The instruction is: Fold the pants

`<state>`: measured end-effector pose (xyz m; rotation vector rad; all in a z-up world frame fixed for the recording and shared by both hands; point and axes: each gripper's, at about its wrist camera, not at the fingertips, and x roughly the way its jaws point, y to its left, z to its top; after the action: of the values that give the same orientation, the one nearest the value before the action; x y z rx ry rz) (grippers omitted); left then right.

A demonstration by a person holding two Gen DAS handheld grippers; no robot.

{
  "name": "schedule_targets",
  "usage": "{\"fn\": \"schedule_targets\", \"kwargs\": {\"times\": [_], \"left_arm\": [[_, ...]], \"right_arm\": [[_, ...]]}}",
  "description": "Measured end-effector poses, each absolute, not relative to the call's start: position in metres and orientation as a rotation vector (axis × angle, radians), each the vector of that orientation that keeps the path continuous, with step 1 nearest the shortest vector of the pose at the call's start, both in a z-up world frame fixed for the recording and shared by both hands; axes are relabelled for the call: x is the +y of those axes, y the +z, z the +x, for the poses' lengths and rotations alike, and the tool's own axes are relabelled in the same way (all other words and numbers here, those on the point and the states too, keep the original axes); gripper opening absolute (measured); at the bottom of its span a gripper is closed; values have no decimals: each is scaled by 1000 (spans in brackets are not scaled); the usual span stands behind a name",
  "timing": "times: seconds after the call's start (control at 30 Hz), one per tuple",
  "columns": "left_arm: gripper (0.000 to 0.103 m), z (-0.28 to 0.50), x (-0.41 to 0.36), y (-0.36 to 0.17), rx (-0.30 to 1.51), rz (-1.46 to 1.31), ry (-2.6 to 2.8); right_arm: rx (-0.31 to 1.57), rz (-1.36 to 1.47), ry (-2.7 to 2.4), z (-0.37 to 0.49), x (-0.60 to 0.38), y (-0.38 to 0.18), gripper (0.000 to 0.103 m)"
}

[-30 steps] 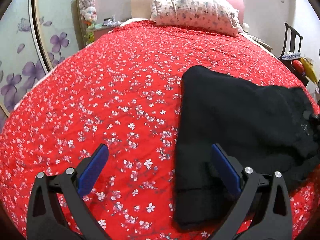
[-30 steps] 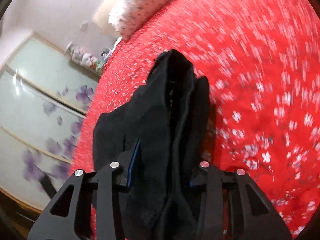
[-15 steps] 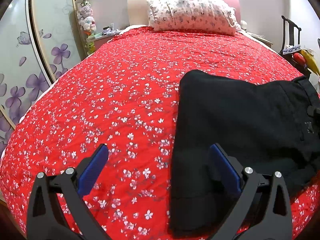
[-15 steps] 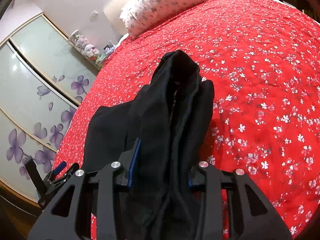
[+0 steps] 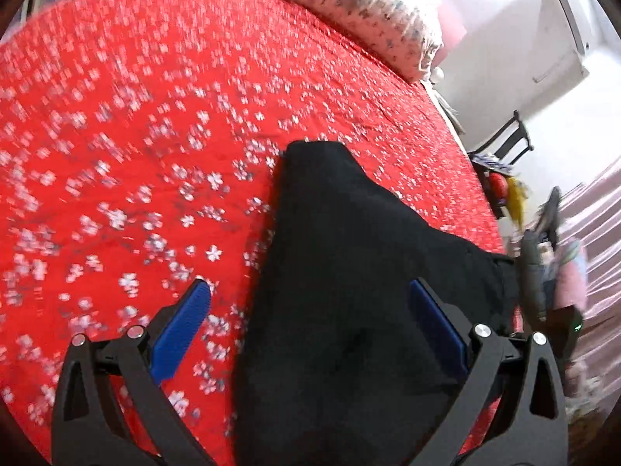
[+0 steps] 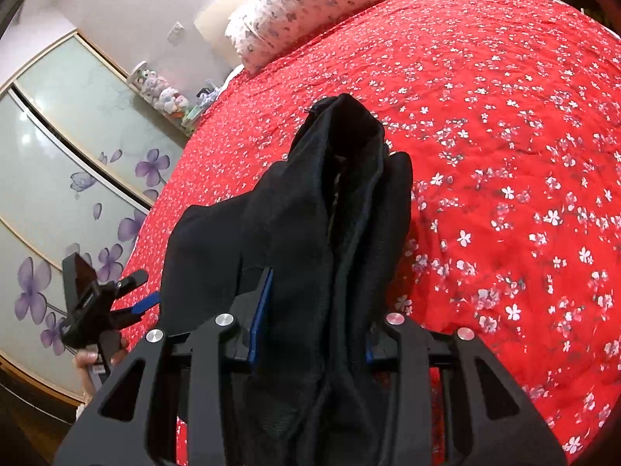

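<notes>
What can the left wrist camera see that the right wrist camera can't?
Only the left wrist view shows the air conditioner, the dark chair and the left gripper's wide-open jaws up close. Only the right wrist view shows the flowered wardrobe doors, the plush toys and the right gripper clamped on bunched cloth. Both show the black pants, red bedspread and pillow.

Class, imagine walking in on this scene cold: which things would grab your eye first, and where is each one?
The bright red bedspread with small white flowers fills nearly everything. On it lie the black fabric pants, one bunched end clamped in the right gripper in the foreground. The left gripper hangs open over the other end, and a pale floral pillow sits at the head.
</notes>
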<state>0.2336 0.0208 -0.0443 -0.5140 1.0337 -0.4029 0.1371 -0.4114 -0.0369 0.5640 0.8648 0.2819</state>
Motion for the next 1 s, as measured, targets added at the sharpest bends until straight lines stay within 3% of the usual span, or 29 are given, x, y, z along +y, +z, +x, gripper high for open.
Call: {"fn": "schedule_targets", "kwargs": {"times": [0.27,0.7,0.83,0.93,1.0], "left_arm": [[101,247,20,-64,1056,-711,-618],[101,238,1,-63,1036,-616,-626],[101,241,10,-66,1026,-727,-633],[95,242,16,-67,1020,-775,-623],[77,241,20,-69,1032,-764,-593]], "right_arm": [[873,586,282,139,-413,-42,38],[904,828,309,141,-436,-74,44],[908,849,316,140,-438,-76,45],[908,860,317,140,-440,-78,46],[904,853,314,138,-437,-76,46]]}}
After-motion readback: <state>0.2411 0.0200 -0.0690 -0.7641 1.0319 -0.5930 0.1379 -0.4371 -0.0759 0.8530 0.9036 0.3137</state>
